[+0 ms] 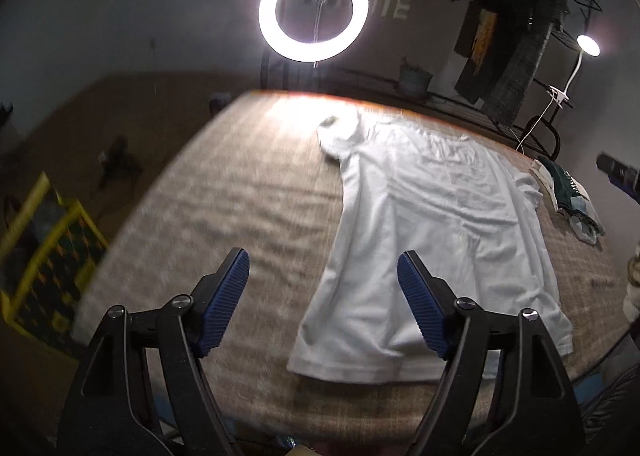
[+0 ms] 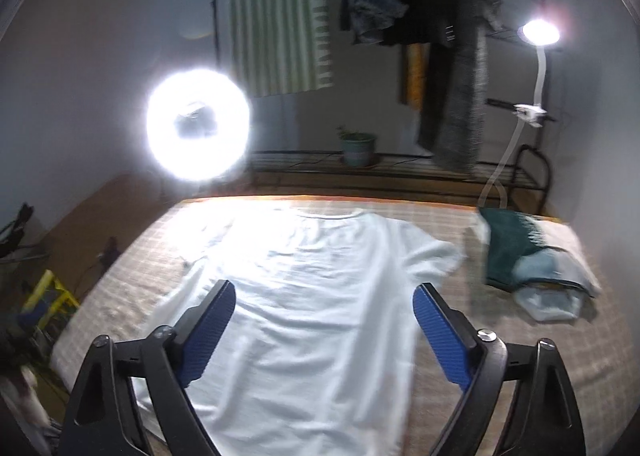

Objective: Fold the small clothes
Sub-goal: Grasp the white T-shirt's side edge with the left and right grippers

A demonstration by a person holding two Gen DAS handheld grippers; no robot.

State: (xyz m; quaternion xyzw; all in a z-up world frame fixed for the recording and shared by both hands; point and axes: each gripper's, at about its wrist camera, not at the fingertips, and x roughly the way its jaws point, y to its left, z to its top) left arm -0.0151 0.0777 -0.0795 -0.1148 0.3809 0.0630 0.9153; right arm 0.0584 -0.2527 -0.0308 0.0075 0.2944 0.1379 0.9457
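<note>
1. A white T-shirt (image 1: 432, 223) lies spread flat on a bed with a checked cover (image 1: 240, 191), collar toward the far edge and hem toward the cameras. One sleeve (image 1: 340, 131) is bunched near the far edge.
2. The left gripper (image 1: 323, 268) hangs above the bed near the shirt's hem corner, pointing forward and down. Its blue pads (image 1: 226, 296) are spread wide with nothing between them, clear of the cloth.
3. The right gripper (image 2: 324, 296) hovers over the middle of the shirt (image 2: 320, 296), also spread wide and holding nothing.
4. Beside the shirt's other sleeve lies a folded dark green garment (image 2: 516, 252). In the left view it carries pale lettering, too blurred to read.
5. Beyond the bed stand a glowing ring light (image 1: 313, 7), a clip-on lamp (image 2: 538, 32), a potted plant (image 2: 357, 145) on a metal rack (image 2: 400, 169), and hanging clothes (image 2: 440, 15).
6. A striped cloth (image 2: 276, 15) hangs on the wall.
</note>
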